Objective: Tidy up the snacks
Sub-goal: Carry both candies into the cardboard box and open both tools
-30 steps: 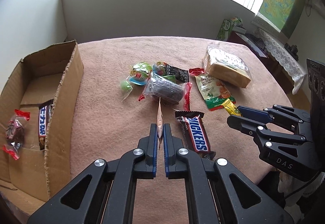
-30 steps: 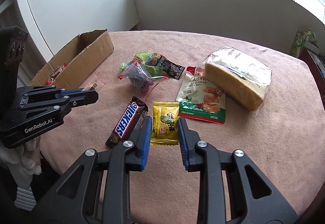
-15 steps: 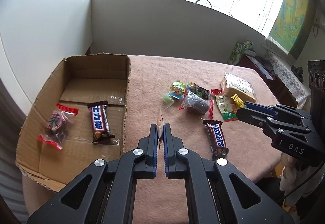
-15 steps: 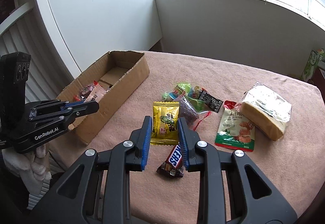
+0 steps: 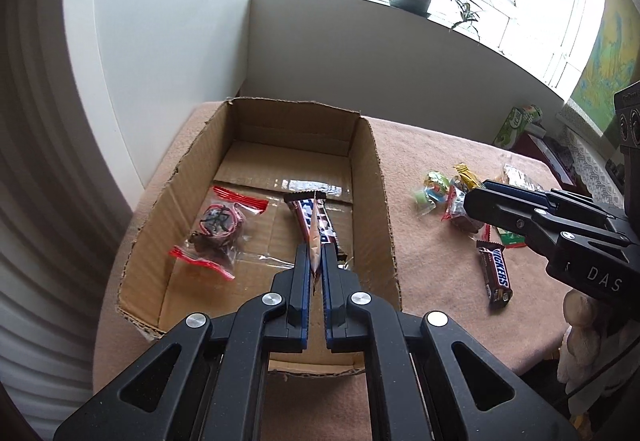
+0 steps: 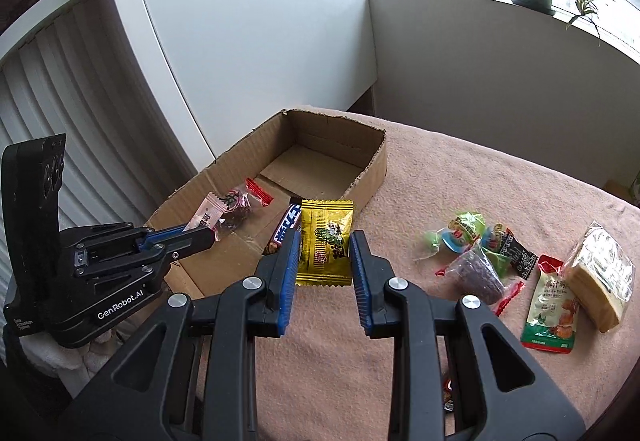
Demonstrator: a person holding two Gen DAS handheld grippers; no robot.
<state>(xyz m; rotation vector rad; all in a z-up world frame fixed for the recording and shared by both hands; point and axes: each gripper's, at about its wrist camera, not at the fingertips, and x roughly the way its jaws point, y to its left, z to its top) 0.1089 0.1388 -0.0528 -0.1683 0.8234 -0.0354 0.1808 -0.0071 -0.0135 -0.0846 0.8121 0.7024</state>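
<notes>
My left gripper [image 5: 315,261] is pinched tight on a thin pink sachet [image 5: 315,237], held edge-on between both fingers, right above the open cardboard box [image 5: 376,177]. In the right wrist view that same sachet [image 6: 207,216] pokes up past the left fingertips, over the near wall of the box. My right gripper [image 6: 325,255] is clamped on a gold packet [image 6: 326,243], flat face toward the lens, hanging just beside the box's right wall. Down inside the box lie 2 snacks: a clear bag with red ends [image 5: 218,227] on the left, and a dark chocolate bar [image 5: 310,217] directly beneath my sachet. Out on the pink tablecloth [image 5: 432,253], a Snickers bar [image 5: 495,273] sits alone, nearer than the rest. Farther right, a cluster of small colourful candies [image 6: 466,233], a green-and-red pouch [image 6: 551,315] and a wrapped loaf of bread [image 6: 600,279] lie close together.
</notes>
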